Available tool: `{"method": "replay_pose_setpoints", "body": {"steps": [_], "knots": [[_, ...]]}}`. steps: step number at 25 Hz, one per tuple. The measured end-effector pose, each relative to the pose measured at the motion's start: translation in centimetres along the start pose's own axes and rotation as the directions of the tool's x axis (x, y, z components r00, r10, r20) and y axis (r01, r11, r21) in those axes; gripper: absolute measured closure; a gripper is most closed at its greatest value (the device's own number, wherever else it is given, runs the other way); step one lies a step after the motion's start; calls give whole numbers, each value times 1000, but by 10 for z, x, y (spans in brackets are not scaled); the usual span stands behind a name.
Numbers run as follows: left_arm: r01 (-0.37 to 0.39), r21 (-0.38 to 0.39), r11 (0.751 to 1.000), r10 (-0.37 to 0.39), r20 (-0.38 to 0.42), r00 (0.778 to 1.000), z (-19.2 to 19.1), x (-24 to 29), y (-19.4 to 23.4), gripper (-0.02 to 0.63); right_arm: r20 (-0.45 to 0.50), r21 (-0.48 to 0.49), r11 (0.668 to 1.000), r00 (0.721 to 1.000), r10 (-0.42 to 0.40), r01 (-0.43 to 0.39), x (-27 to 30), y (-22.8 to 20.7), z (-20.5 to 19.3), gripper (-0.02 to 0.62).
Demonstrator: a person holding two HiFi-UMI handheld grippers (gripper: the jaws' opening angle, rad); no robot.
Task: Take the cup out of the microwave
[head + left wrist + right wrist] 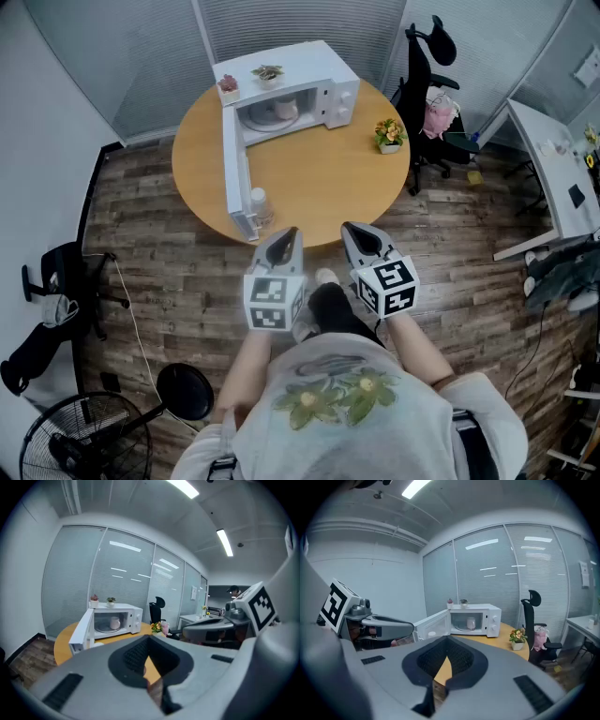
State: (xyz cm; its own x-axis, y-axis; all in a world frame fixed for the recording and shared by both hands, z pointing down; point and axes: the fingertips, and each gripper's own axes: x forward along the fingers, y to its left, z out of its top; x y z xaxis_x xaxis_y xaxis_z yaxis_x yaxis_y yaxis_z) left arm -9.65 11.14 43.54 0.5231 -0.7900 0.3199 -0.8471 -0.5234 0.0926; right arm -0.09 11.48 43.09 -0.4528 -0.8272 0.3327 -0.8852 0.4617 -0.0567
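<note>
A white microwave (pixel 314 84) stands at the far side of the round wooden table (pixel 319 187), its door (pixel 232 173) swung wide open toward me. A pale pink cup (pixel 284 110) sits inside on the turntable; it also shows in the left gripper view (pixel 114 623) and the right gripper view (pixel 471 623). My left gripper (pixel 286 234) and right gripper (pixel 354 230) hover side by side at the table's near edge, far from the microwave. Both are shut with nothing between the jaws (pixel 149 638) (pixel 448 640).
Two small potted plants (pixel 228 84) (pixel 268 72) stand on the microwave. A flower pot (pixel 389 136) sits on the table's right side, and a small white bottle (pixel 258 202) by the door's end. An office chair (pixel 427 84), a desk (pixel 553 159) and a floor fan (pixel 84 441) surround the table.
</note>
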Motion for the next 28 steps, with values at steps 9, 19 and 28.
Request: {"method": "replay_pose_setpoints", "body": {"steps": [9, 19, 28], "knots": [[16, 8, 1000, -16, -20, 1000, -4, 15, 2, 604, 6, -1, 1000, 1000, 16, -16, 14, -8, 4, 578], [15, 11, 1000, -14, -27, 1000, 10, 45, 13, 604, -37, 32, 999, 999, 23, -22, 48, -36, 7, 577], [1, -24, 1000, -2, -42, 999, 22, 81, 30, 604, -100, 60, 996, 992, 77, -71, 90, -57, 13, 434]]}}
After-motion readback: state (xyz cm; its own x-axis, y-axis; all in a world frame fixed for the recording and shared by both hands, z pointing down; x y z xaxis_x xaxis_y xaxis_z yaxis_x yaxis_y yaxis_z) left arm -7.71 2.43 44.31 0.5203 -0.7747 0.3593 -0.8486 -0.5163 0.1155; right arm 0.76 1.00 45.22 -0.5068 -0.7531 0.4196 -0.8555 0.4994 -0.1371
